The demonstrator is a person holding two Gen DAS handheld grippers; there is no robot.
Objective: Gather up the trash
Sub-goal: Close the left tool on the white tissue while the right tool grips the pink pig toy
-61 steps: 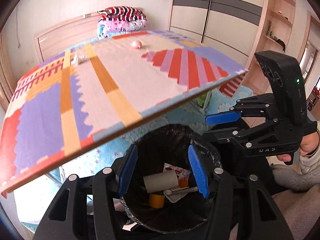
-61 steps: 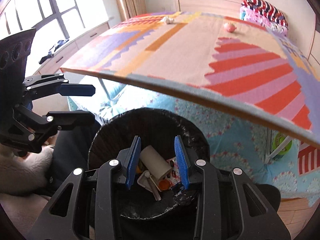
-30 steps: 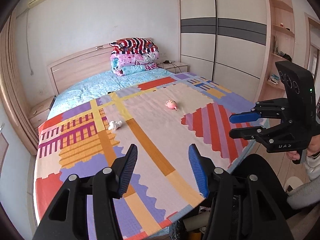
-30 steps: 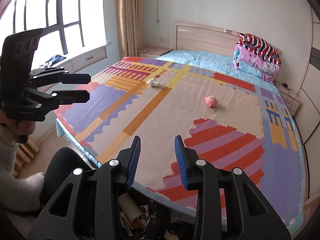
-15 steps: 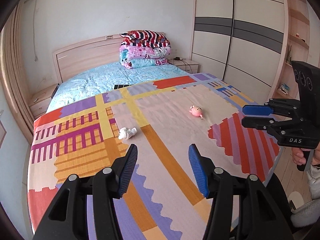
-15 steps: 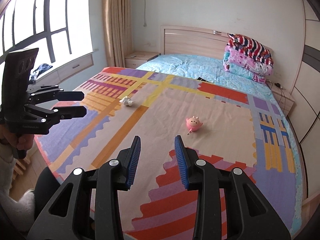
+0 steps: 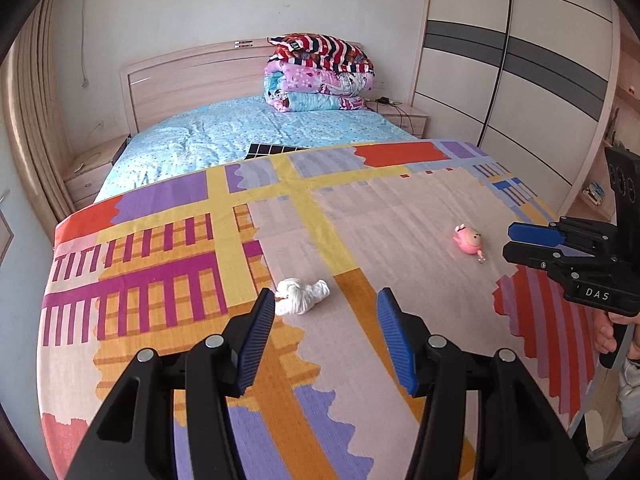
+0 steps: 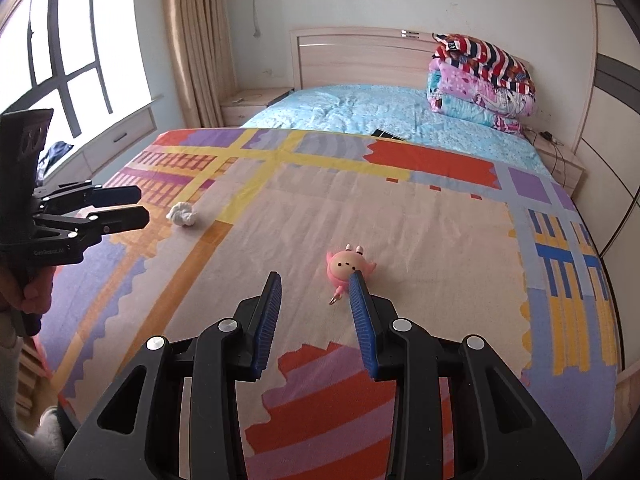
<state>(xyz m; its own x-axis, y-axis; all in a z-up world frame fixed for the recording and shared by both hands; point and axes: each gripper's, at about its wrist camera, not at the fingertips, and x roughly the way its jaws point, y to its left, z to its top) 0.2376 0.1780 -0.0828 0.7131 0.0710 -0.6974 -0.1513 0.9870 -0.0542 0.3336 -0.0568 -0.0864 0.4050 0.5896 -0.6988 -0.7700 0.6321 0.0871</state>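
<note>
Tools [image 7: 326, 296] nearer; tissue wad [image 7: 301, 296] just ahead.

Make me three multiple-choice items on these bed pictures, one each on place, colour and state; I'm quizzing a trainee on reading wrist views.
1. Where does the crumpled white tissue lie?
A. on the patterned blanket
B. on the nightstand
C. on the folded quilts

2. What colour is the small toy?
A. green
B. pink
C. black

3. How do the left gripper jaws stand?
A. shut on the tissue
B. shut on the toy
C. open, holding nothing

Answers:
1 A, it rests on the blanket by an orange stripe.
2 B, its round body is pink.
3 C, bare blanket shows between the blue pads.
</note>
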